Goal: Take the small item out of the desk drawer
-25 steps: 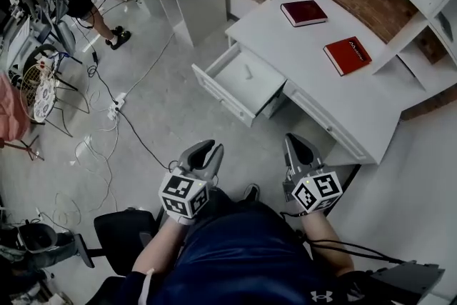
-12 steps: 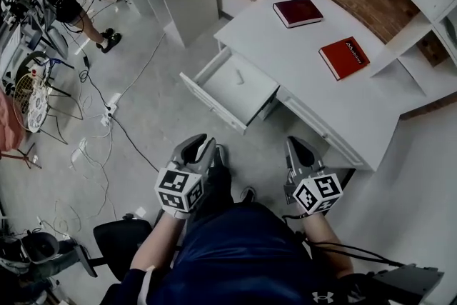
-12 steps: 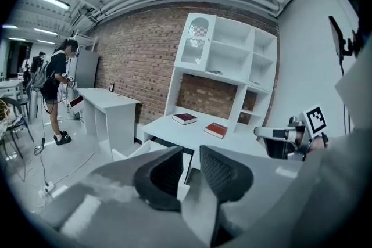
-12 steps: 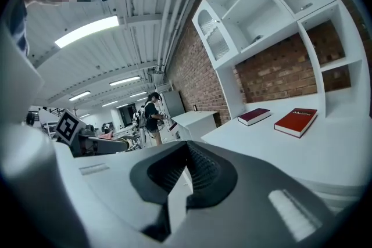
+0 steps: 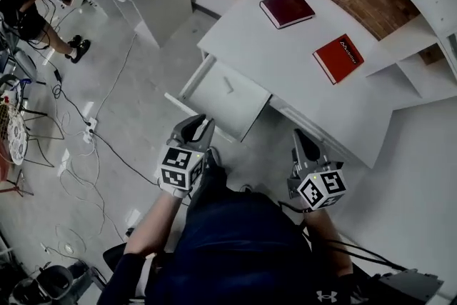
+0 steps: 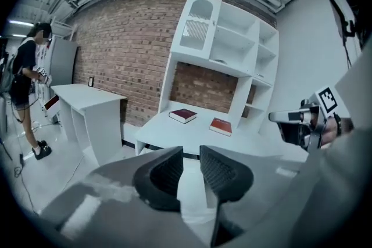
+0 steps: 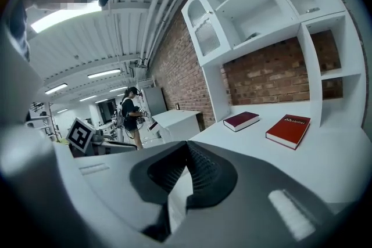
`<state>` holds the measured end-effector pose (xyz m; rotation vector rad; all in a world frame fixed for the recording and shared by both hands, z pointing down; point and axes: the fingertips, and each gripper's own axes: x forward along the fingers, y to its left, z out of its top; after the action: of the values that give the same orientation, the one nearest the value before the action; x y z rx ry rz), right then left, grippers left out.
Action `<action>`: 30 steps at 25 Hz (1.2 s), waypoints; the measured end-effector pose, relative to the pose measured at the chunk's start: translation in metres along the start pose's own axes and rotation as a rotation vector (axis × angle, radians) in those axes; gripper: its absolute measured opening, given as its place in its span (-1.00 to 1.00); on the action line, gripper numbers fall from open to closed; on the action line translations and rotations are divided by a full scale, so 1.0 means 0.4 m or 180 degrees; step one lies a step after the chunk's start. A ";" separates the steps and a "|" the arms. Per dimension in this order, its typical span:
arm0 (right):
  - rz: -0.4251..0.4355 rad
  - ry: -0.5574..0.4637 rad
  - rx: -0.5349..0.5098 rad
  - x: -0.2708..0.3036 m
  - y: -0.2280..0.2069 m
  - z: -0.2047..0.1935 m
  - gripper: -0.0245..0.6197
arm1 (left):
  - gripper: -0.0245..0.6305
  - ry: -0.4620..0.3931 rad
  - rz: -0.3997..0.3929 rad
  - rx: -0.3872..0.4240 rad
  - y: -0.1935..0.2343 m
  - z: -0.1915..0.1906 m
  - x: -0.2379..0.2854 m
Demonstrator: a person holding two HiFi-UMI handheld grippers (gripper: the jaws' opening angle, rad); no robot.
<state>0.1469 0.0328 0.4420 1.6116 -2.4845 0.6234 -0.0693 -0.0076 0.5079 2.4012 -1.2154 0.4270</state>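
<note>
where the small item (image 5: 229,85) lies: it is seen in the head view on the floor of the open drawer (image 5: 214,102), toward the back and apart from the walls; nothing else is made out in there.
drawer: it stands well out from under the desk (image 5: 285,68), and its inside is open from above.
left gripper (image 5: 198,126): it is shown over the drawer's front edge in the head view; its jaws are parted by a narrow gap and nothing is held between them.
right gripper (image 5: 300,141): it is held near the desk's front edge, to the right of the drawer; its jaws are closed tip to tip and nothing is gripped.
look of the item: small, pale and slender; its kind cannot be told at this size.
handling, as judged: it is likely light and stiff, and easily pushed along the smooth drawer floor; little squeeze should be needed.
where to take hold, as judged: across its narrow width, near the middle, from above, with the jaws opened wider first.
books: a dark red book (image 5: 287,9) and a red book (image 5: 338,58) are laid apart on the desk top, outside the job.
</note>
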 end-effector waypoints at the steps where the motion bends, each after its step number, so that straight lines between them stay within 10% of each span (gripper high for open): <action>1: -0.0053 0.0013 0.0009 0.017 0.002 0.006 -0.91 | -0.63 0.0045 -0.0037 0.0123 0.025 -0.001 0.027; 17: -0.0409 0.0267 0.0520 0.137 -0.088 -0.082 -0.91 | -0.57 0.1051 -0.0588 0.2708 0.185 -0.140 0.461; 30: -0.0631 0.0458 0.0917 0.125 -0.237 -0.183 -0.91 | -0.46 0.1773 -0.1051 0.4058 0.223 -0.399 0.684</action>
<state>0.2016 -0.0136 0.5503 1.8062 -2.1776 1.0648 0.0012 -0.1654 0.7880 2.9197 -0.2069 2.0459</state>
